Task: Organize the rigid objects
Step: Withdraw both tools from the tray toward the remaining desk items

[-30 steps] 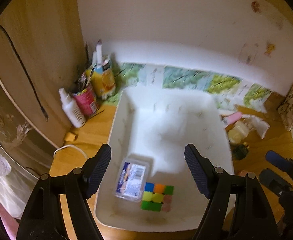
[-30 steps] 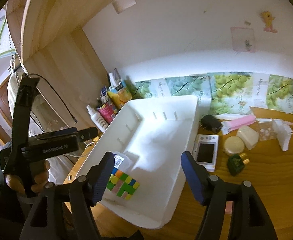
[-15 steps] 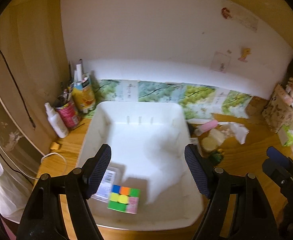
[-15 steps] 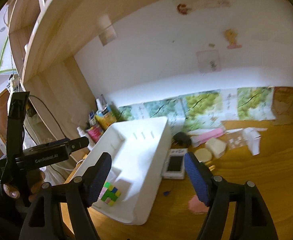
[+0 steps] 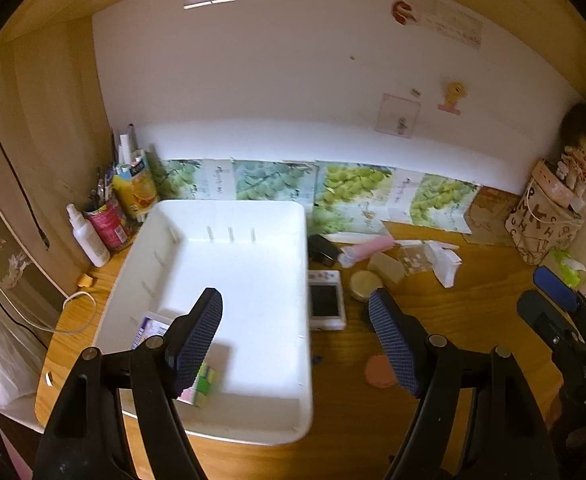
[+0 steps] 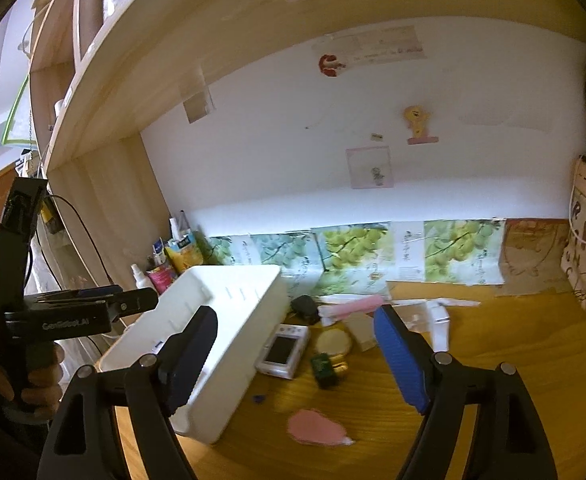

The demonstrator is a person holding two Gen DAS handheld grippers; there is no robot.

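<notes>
Both grippers are empty: your left gripper stands wide open and your right gripper's jaws are opening. The white plastic bin holds a multicoloured puzzle cube. For the next pick, probably the white compact camera beside it, straddle its narrow sides squarely. Only "GenRobot.AI" on the left handle is readable.

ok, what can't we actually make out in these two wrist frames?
- Multicoloured puzzle cube, left wrist view: mostly hidden behind the left gripper's near finger, and blurred.
- Clear plastic labelled box in the white plastic bin: label too small, partly covered by that finger.
- Right wrist view: bin wall hides the bin's contents.
- Small dark green object: blurred, unidentifiable.
</notes>
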